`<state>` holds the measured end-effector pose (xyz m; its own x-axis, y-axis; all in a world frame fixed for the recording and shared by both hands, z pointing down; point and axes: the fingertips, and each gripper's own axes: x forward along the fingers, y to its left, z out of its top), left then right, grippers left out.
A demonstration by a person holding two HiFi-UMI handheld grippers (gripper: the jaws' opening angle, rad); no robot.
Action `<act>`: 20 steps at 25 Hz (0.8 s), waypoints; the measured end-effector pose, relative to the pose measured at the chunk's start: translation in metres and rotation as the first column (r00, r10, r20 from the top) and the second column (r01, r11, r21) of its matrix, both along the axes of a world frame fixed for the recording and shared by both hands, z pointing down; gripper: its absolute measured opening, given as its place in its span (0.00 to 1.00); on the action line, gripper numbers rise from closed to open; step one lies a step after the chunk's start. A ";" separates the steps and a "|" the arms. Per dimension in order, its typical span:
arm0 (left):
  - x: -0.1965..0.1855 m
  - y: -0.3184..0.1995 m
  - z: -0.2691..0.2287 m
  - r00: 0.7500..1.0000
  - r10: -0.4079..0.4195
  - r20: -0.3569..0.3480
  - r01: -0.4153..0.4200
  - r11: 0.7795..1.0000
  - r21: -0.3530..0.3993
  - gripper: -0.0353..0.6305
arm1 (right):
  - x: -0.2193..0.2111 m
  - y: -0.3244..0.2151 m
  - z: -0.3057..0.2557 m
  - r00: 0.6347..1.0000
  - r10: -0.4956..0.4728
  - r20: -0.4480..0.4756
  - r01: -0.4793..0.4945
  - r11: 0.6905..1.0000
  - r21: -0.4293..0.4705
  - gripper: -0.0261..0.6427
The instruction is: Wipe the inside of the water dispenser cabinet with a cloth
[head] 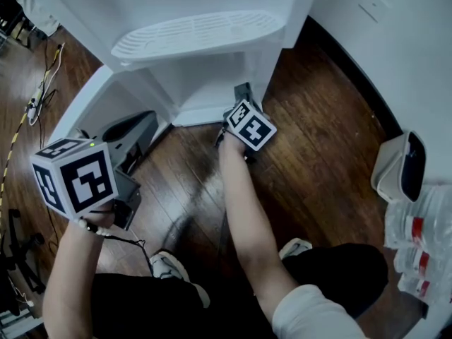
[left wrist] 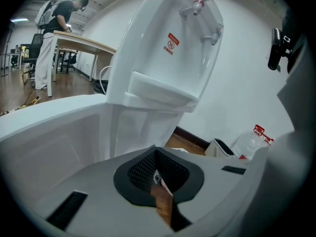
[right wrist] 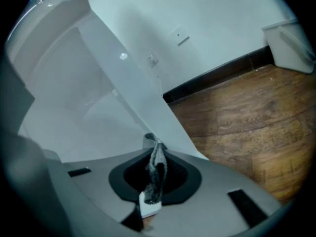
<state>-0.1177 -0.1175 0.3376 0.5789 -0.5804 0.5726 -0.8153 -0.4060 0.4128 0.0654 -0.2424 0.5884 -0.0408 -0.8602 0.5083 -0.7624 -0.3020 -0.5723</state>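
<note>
**Cloth pinched at the cabinet's mouth, wiping yet to reach inside**

The right gripper (head: 244,94) is down at the lower right corner of the open cabinet (head: 205,83) under the water dispenser (head: 212,2). Its fingers are clenched on a grey cloth (right wrist: 156,174). The cloth is bunched into a narrow strip whose long axis runs along the fingers, with a short tuft sticking out past their tips. The head view does not show the cloth, because the gripper covers it.

In the right gripper view the fingers sit just beside the front edge of the cabinet's right wall. The white hollow of the cabinet lies ahead and to the left of them, and bare wooden floor (right wrist: 247,117) lies to the right. To wipe the inside, I judge the cloth has to go forward and leftwards past that edge.

The left gripper (head: 141,127) is held lower and further left, near the open door (head: 92,101). Its fingers are drawn together with nothing between them. The right gripper is plainly the nearer of the two to the opening.
</note>
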 end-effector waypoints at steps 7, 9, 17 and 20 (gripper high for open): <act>0.006 -0.009 0.012 1.000 0.025 0.011 -0.024 1.000 -0.015 0.05 | -0.013 0.003 0.003 0.998 -0.057 0.002 0.057 0.998 0.016 0.09; 0.007 -0.013 0.023 1.000 0.027 0.014 -0.026 0.999 -0.033 0.05 | -0.025 0.005 0.005 0.995 -0.094 -0.022 0.094 0.995 0.019 0.10; 0.002 -0.012 0.101 0.927 0.183 0.326 -0.157 0.982 -0.104 0.05 | -0.083 0.026 -0.018 0.930 -0.348 -0.122 0.328 0.932 -0.156 0.09; 0.001 -0.010 0.099 0.925 0.193 0.329 -0.169 0.981 -0.099 0.05 | -0.083 0.057 -0.042 0.907 -0.407 -0.109 0.371 0.894 -0.252 0.09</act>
